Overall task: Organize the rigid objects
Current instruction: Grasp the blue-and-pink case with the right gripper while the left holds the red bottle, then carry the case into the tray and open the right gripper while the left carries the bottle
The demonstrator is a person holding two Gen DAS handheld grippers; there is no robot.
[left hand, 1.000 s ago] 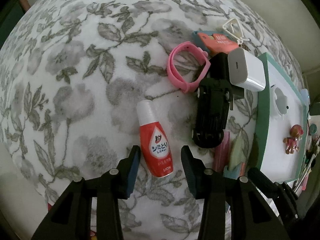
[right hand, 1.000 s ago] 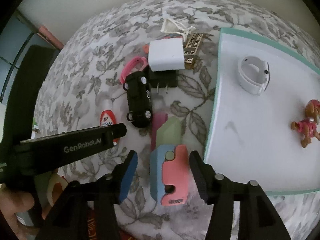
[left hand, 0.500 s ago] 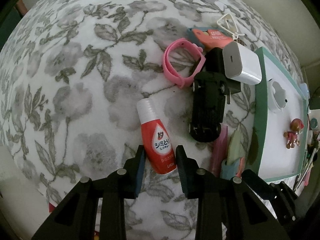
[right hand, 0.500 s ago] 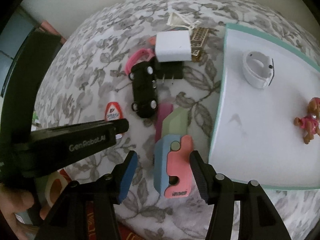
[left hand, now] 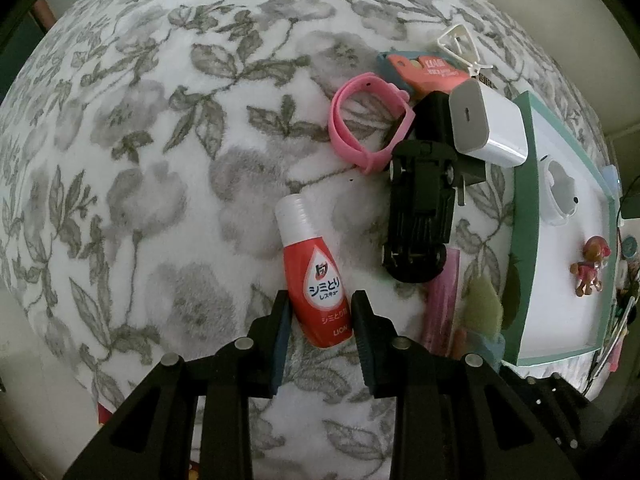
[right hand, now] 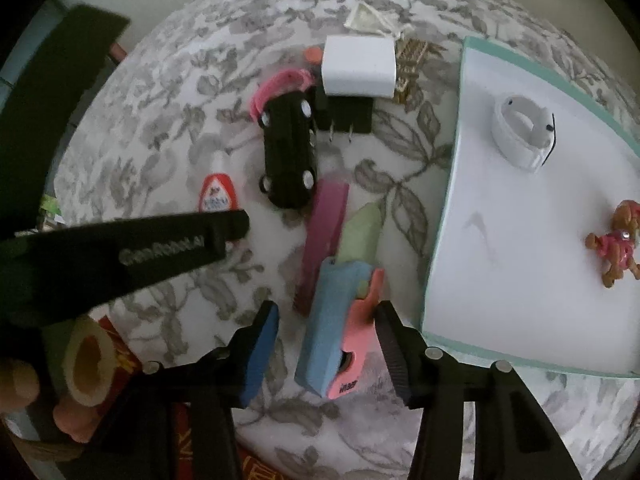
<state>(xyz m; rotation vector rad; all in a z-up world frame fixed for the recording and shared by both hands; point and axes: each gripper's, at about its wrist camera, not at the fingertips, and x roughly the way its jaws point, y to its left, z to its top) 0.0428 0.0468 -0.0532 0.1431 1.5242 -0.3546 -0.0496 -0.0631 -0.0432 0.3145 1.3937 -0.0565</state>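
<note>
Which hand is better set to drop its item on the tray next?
Right. The right gripper brackets the blue-and-pink case right beside the tray. The left gripper pinches the red bottle, with the toy car between it and the tray.

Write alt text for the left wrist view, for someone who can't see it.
The left tool is closed around a red bottle lying on a floral cloth. Beyond lie a pink band, a black toy car and a white charger, with a tray at right.

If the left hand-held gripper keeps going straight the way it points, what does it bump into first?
Probably the red bottle: it already lies between the left hand-held gripper fingers, with the flowery blanket just beneath.
</note>
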